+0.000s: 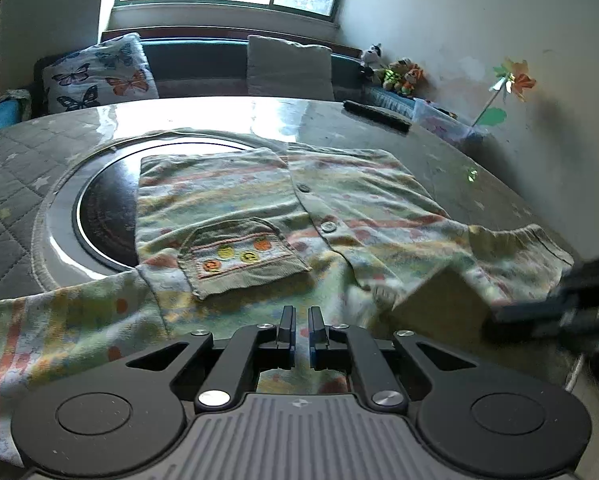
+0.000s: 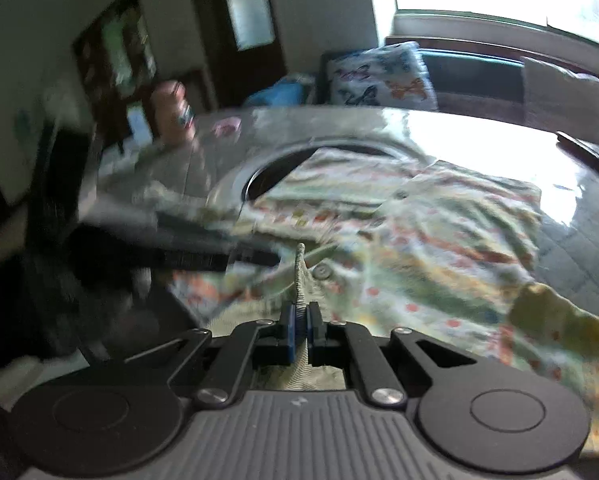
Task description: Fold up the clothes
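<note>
A pastel striped and dotted button shirt lies spread on the round table, its embroidered pocket facing up. My left gripper hovers over the shirt's near part, jaws closed to a narrow slit with nothing visible between them. My right gripper is shut on a ribbed edge of the shirt, which stands up between the pads. The left wrist view catches the right gripper as a dark blur at the right, beside a lifted fold of cloth. From the right wrist camera, the left gripper appears blurred at the left.
A dark round inset sits in the table under the shirt's far left part. A black remote lies at the table's far right edge. Cushions and a clear box are behind. A bottle stands far left.
</note>
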`<state>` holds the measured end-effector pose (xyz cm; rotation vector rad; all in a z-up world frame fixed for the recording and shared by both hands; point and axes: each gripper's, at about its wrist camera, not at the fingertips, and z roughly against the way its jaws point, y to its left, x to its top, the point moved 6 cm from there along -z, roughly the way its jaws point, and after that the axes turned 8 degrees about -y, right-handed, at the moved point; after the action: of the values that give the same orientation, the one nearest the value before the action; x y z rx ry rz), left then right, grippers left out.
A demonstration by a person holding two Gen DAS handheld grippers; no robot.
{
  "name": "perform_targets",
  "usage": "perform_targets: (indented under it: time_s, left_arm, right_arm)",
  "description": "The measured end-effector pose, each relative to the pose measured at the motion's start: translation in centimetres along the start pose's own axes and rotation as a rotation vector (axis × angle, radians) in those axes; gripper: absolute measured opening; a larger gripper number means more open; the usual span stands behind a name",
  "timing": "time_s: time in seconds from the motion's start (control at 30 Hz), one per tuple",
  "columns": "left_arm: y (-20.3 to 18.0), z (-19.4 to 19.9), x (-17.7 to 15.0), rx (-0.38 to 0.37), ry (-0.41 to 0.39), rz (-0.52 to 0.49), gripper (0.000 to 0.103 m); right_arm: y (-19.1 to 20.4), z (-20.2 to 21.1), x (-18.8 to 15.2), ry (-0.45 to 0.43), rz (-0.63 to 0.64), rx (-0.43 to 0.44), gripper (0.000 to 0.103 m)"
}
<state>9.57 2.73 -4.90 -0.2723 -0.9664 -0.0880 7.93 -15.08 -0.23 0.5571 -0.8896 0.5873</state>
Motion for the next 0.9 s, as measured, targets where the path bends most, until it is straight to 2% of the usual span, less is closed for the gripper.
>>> perform_targets:
  time_s: [0.17, 0.47, 0.7, 0.8, 0.9]
  left_arm:
    - [-1.5, -0.2, -0.7, -0.038, 0.010, -0.043, 0.007]
    - [-3.4, 0.1, -1.5, -0.081, 0.007, -0.129, 0.007]
    - [-2.9, 0.6, -1.7, -0.109, 0.009, -0.110, 0.007]
    - [-2.1, 1.2, -1.6, -0.090, 0.004, -0.102, 0.007]
    - [-0.9, 2.0, -1.2, -0.065, -0.018, -0.075, 0.007]
  right_arm:
    - [-1.1, 1.0, 0.9, -0.037, -0.061, 0.007, 0.004]
    - [0.0, 0.2, 0.7, -0.030, -0.034, 0.033, 0.004]
    - [1.7, -0.9, -0.5, 0.035, 0.025, 0.087, 0.007]
    - [2.6, -1.0, -0.9, 0.058, 0.060, 0.124, 0.010]
    - [2.8, -0.3, -0.2, 0.035, 0.077, 0.140, 0.010]
